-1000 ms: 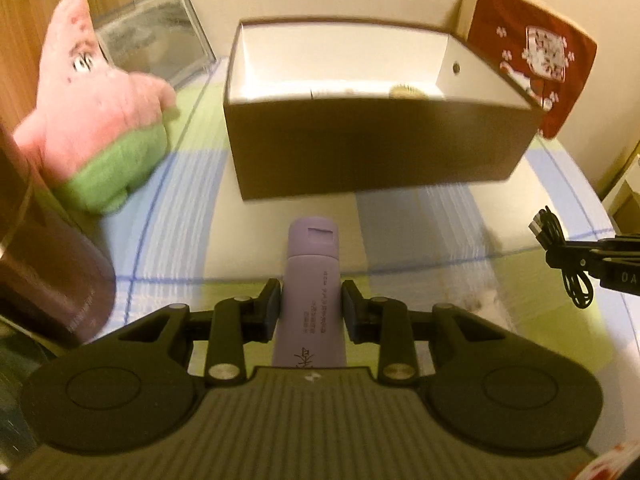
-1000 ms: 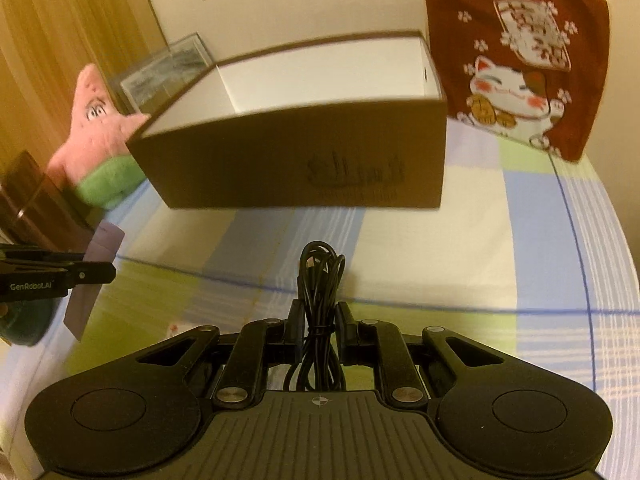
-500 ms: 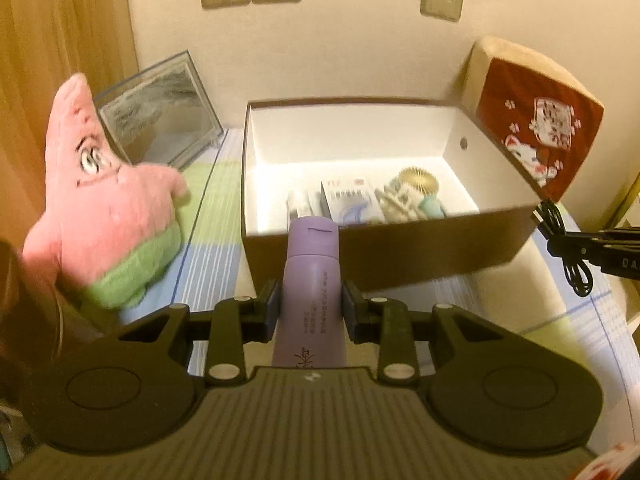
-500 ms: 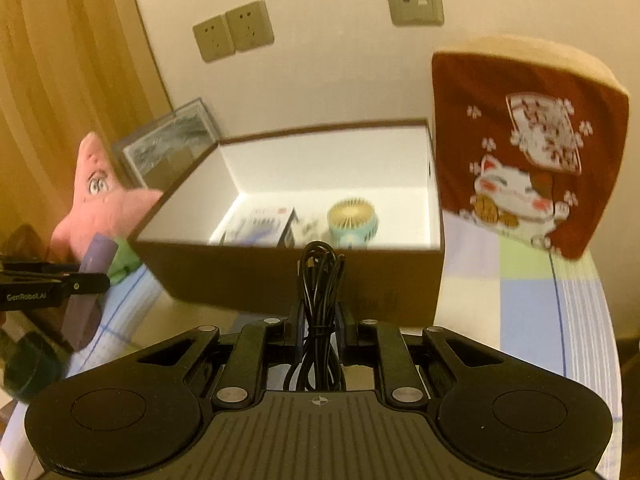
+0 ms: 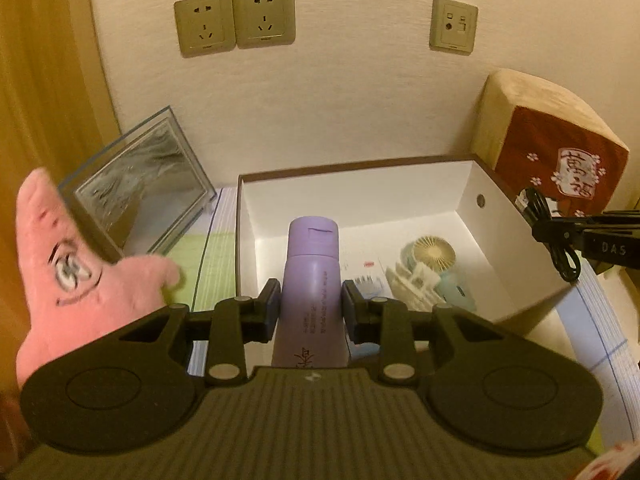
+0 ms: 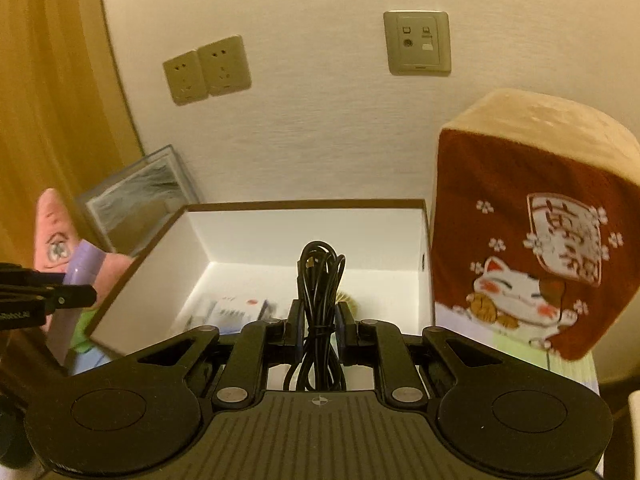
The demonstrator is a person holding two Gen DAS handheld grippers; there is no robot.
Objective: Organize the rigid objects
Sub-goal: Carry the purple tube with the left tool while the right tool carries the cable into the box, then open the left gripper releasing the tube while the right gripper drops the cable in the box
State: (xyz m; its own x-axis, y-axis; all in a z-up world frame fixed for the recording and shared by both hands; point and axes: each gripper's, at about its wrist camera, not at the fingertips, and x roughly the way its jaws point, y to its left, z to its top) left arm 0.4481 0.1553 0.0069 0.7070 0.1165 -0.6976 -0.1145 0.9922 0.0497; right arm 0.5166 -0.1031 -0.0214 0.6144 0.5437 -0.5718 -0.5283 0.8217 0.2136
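Note:
My left gripper (image 5: 311, 312) is shut on a lilac bottle (image 5: 312, 280), held above the near left part of an open brown box with white inside (image 5: 360, 196). In the right wrist view my right gripper (image 6: 319, 328) is shut on a bundled black cable (image 6: 320, 276), held over the box's (image 6: 308, 226) near edge. Inside the box lie a small pale fan (image 5: 434, 252), a white comb-like piece (image 5: 412, 280) and a printed packet (image 6: 232, 312). The right gripper with the cable (image 5: 554, 240) shows at the right edge of the left wrist view; the bottle (image 6: 82, 268) shows at the left of the right wrist view.
A pink star plush (image 5: 76, 276) sits left of the box, with a glass picture frame (image 5: 136, 200) behind it. A red lucky-cat cushion (image 6: 532, 232) stands right of the box. The wall with sockets (image 5: 236, 20) is close behind. A checked cloth (image 5: 600, 320) covers the table.
Both grippers have risen and moved toward the box with their loads. The view went from the box's outer front wall to looking down into it.

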